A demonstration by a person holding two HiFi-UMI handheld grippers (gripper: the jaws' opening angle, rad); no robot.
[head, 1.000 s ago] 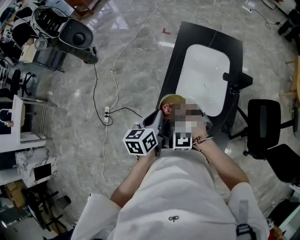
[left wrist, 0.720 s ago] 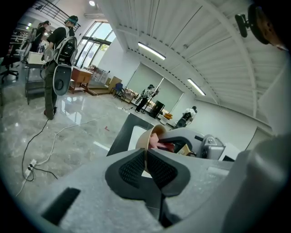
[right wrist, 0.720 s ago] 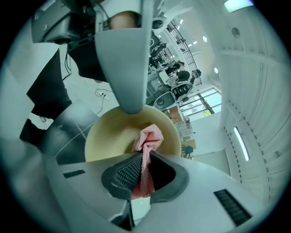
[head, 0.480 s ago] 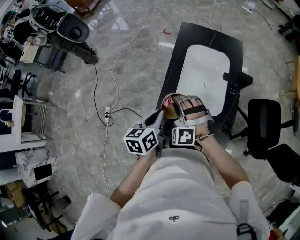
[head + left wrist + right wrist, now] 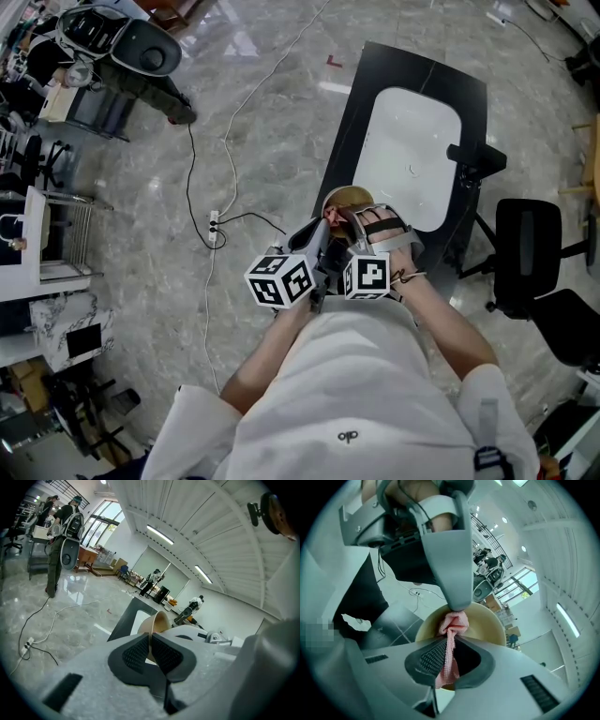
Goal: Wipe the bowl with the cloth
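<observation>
Head view: the bowl is held over the near edge of the counter.
Left gripper view: the left claw is closed on the thin rim; the bowl appears light and rigid.
Right gripper view: the right claw pinches the soft pink cloth inside the bowl.
</observation>
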